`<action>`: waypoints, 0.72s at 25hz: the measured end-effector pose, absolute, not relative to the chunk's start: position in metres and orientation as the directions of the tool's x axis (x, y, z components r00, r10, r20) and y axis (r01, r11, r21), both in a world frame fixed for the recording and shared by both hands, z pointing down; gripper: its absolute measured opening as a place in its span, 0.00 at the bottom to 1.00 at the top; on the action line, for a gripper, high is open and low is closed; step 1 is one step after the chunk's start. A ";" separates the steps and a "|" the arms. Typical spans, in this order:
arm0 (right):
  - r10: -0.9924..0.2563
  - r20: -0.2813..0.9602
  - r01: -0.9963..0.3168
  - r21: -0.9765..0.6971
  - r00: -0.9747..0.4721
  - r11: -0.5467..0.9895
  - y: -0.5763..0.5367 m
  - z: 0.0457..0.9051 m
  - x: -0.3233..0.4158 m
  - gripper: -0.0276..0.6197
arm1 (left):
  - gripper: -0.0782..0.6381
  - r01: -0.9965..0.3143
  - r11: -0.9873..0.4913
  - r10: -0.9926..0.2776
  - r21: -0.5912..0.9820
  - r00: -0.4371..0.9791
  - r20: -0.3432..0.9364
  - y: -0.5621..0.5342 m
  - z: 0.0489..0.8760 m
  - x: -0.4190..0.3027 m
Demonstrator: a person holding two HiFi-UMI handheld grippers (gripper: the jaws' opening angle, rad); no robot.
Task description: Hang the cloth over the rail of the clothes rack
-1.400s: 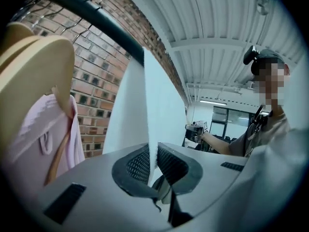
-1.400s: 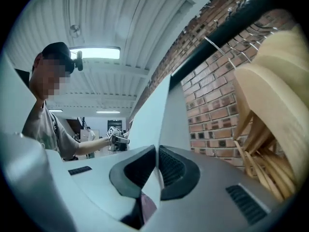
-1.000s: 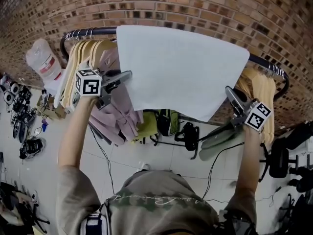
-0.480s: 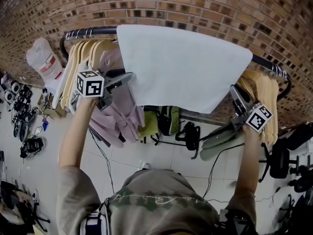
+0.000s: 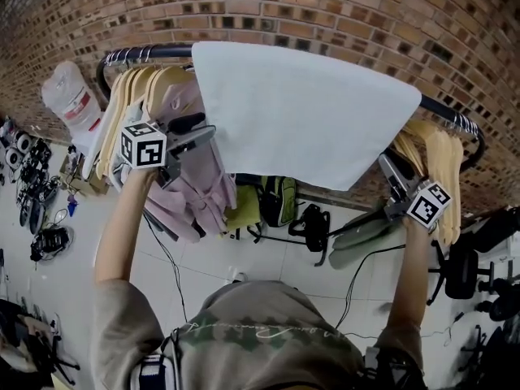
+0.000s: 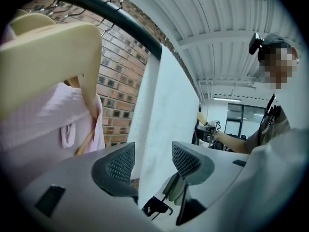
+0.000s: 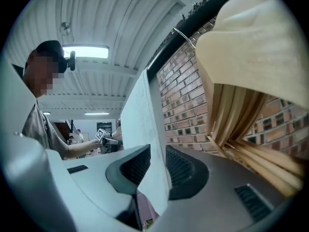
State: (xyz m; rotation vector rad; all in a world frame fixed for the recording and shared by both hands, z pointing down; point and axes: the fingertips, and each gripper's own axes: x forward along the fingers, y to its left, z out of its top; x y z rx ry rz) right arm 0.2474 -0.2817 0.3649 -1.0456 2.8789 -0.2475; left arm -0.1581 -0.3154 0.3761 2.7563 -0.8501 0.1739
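White cloth (image 5: 305,112) hangs over the black rail (image 5: 150,53), up close to the brick wall (image 5: 341,10). It is smooth and flat, a bit like a big sheet of paper. Its bottom edge slants down toward the right.

Both arms reach up and forward, one at each side of the cloth. The left arm (image 5: 122,218) is bare and nearly straight. The left gripper (image 5: 201,131) at its end points at the cloth's left edge. Its jaws have just been opening and now stand wide apart. The cloth's edge shows in the gap between them (the bumpy grey pads (image 6: 119,162) do not press on it).

The right arm (image 5: 410,275) is stretched up too, and the right gripper (image 5: 387,162) sits at the cloth's lower right corner. Its jaws have just been opening as well, but only a little, so the gap is thin. The cloth runs through that gap, and a sliver of space shows beside one pad.

Pale wooden hangers (image 5: 138,96) with rounded shoulders crowd the rail on both sides of the cloth. A soft pink garment (image 5: 199,189) hangs just beside the left gripper. Far below lie shiny pale floor tiles (image 5: 268,258).
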 end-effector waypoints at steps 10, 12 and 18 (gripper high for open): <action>-0.678 -0.026 -0.666 -0.163 -0.735 0.728 -0.272 0.366 0.259 0.16 | 0.43 -0.546 -0.812 -0.534 0.204 0.837 0.116 -0.298 0.366 -0.161; -0.685 -0.045 -0.670 -0.166 -0.727 0.723 -0.269 0.363 0.264 0.16 | 0.43 -0.544 -0.812 -0.539 0.213 0.838 0.085 -0.296 0.365 -0.162; -0.658 -0.060 -0.651 -0.101 -0.751 0.752 -0.258 0.362 0.255 0.16 | 0.43 -0.506 -0.848 -0.514 0.157 0.858 -0.015 -0.281 0.352 -0.153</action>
